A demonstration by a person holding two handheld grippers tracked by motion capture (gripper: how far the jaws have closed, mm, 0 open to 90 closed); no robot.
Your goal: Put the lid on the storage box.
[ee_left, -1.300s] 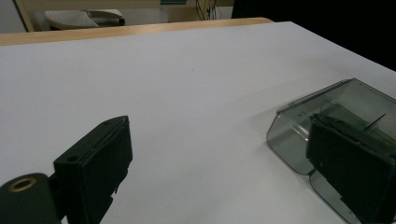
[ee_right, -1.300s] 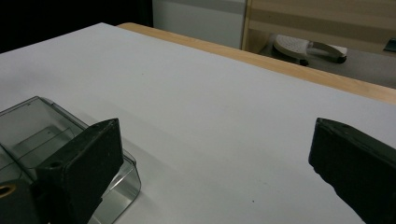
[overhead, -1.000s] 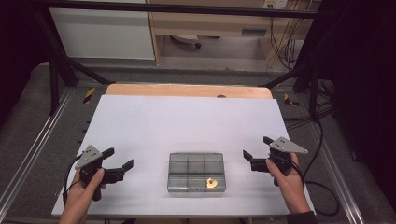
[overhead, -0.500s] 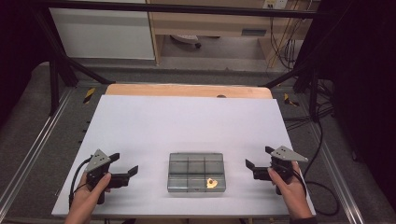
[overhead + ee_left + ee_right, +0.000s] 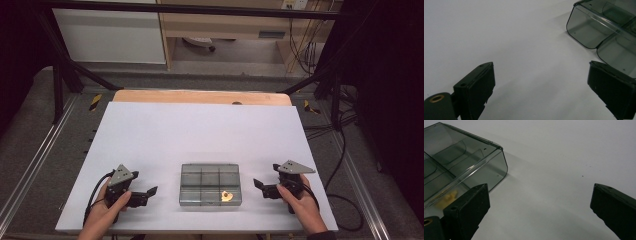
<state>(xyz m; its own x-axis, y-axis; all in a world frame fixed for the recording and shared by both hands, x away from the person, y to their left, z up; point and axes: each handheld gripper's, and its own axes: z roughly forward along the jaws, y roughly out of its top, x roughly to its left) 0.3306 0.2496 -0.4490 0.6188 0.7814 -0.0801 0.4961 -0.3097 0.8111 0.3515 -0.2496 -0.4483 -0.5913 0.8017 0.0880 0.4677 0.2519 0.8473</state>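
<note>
High view, box: a clear smoky box (image 5: 210, 184) with six compartments lies on the white table (image 5: 200, 130), near its front edge, between the two grippers.
High view, yellow bit: a small yellow piece (image 5: 228, 195) sits in the box's front right compartment.
High view, left gripper (image 5: 150, 192): held low over the table, left of the box and apart from it, pointing toward it.
High view, right gripper (image 5: 258, 185): right of the box, near it but not touching, pointing toward it.
Left gripper view, jaws: wide apart, nothing between them; the box's corner (image 5: 589, 30) lies ahead at upper right.
Right gripper view, jaws: wide apart, holding nothing; the box (image 5: 461, 167) lies at upper left, the yellow piece (image 5: 447, 197) blurred behind its wall.
</note>
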